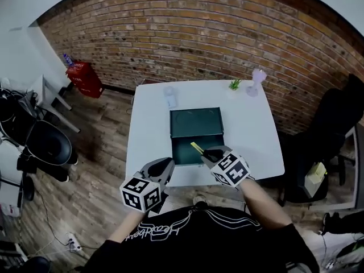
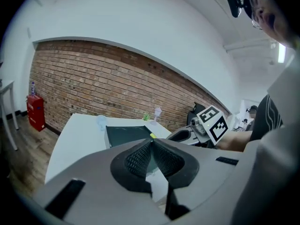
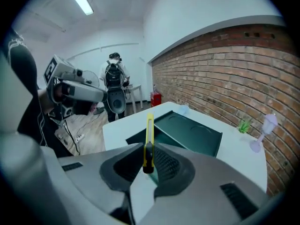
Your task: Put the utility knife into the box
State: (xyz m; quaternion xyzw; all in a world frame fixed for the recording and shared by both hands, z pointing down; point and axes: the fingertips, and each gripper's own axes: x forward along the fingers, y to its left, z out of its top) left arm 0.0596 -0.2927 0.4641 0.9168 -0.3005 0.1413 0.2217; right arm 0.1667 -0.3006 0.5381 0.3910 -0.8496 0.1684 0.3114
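The left gripper (image 1: pixel 166 165) hovers at the white table's (image 1: pixel 256 135) near edge, jaws pressed together, empty. Just beyond, the right gripper (image 1: pixel 211 154), forearm extended, clamps the yellow utility knife (image 3: pixel 149 130), pointing forward over the open green box (image 1: pixel 196 124).

Head camera looks steeply down on the surface (image 1: pixel 149 124); two low cameras at its near edge share the green box (image 1: pixel 196 123).

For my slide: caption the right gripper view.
Right gripper holds a yellow utility knife, aimed at the open dark-green box.
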